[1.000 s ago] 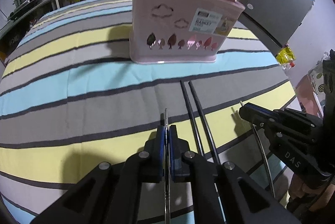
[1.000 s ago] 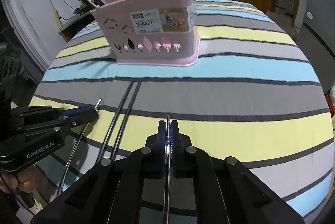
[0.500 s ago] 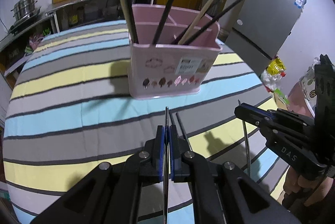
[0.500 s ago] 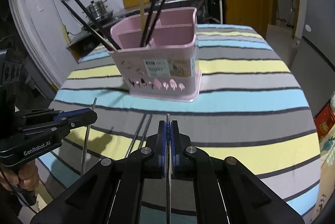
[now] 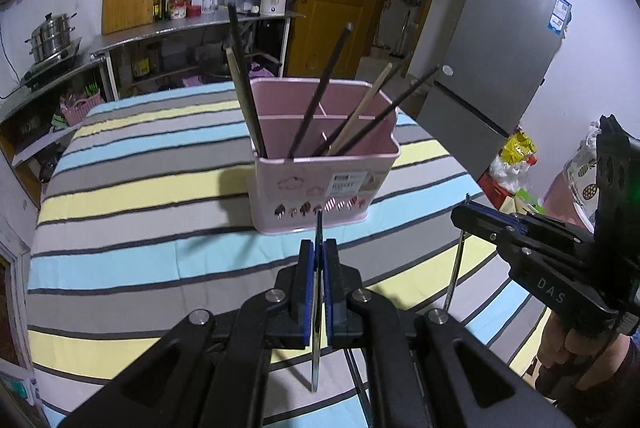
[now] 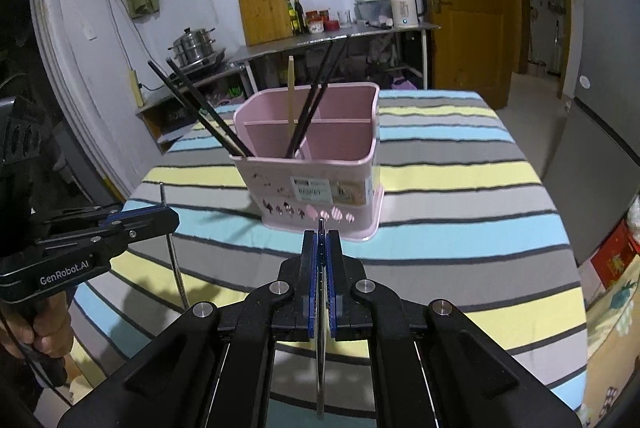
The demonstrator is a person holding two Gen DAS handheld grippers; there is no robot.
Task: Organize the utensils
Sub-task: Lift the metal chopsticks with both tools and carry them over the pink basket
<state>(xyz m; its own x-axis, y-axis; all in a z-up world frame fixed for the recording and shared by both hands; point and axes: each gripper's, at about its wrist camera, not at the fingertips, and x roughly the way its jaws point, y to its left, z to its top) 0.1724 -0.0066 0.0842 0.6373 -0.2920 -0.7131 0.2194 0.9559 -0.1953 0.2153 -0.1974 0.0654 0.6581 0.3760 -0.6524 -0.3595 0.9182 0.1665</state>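
Jaws — left gripper (image 5: 319,260) clamped on metal chopstick (image 5: 317,308) | right gripper (image 6: 321,260) clamped on second metal chopstick (image 6: 320,328)

Readable lettering on the two grippers and the basket

At lower left of the right wrist view, the left gripper (image 6: 160,218) body reads "GenRobot.AI"; at right of the left wrist view, the right gripper (image 5: 466,214) reads "DAS"; the pink basket (image 6: 316,188) label reads "BASKET".
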